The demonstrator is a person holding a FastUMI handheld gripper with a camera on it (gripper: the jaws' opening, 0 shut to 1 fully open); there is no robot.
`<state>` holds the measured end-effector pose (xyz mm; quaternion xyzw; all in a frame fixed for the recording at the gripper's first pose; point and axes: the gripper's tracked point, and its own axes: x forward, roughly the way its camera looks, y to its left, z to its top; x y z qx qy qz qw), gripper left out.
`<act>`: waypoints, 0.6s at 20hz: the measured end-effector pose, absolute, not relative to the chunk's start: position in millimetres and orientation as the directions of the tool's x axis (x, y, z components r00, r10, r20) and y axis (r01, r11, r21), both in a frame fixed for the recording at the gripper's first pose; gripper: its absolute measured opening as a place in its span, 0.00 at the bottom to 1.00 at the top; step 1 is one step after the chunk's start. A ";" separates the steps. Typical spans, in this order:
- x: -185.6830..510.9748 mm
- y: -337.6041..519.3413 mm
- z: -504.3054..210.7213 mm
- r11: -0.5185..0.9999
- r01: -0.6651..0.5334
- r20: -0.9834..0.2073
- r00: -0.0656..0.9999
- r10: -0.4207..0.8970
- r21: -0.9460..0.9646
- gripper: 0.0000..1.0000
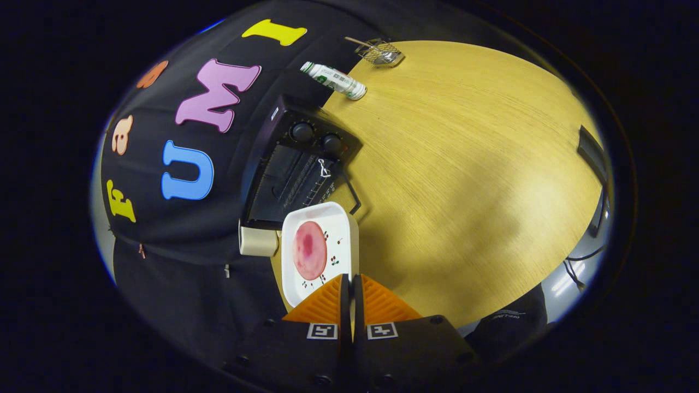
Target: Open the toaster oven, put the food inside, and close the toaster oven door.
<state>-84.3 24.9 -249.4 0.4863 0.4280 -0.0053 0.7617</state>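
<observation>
Here hand-held gripper (pixel 351 284) grips plate (pixel 311 218); bottle (pixel 334 80) beyond.

Tongs (pixel 351 284): ribbed wedge fingers, black body w/ two square markers, screws.

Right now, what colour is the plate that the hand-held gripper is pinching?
White, with small cherry-like marks, as the gripper view shows: the plate carries a pink round slice.

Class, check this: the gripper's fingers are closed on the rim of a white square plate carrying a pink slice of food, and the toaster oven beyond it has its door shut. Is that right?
One detail is wrong. In the gripper view the toaster oven has its door open, not shut. The rest stands: the gripper is closed on the rim of the white square plate carrying the pink slice.
</observation>
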 end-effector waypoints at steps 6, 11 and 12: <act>-27.7 64.5 -242.5 0.507 0.385 -0.616 0.651 0.443 0.771 0.05; 24.9 77.9 -258.1 0.469 0.415 -0.613 0.661 0.433 0.779 0.05; 34.6 79.9 -262.7 0.464 0.425 -0.617 0.663 0.425 0.777 0.05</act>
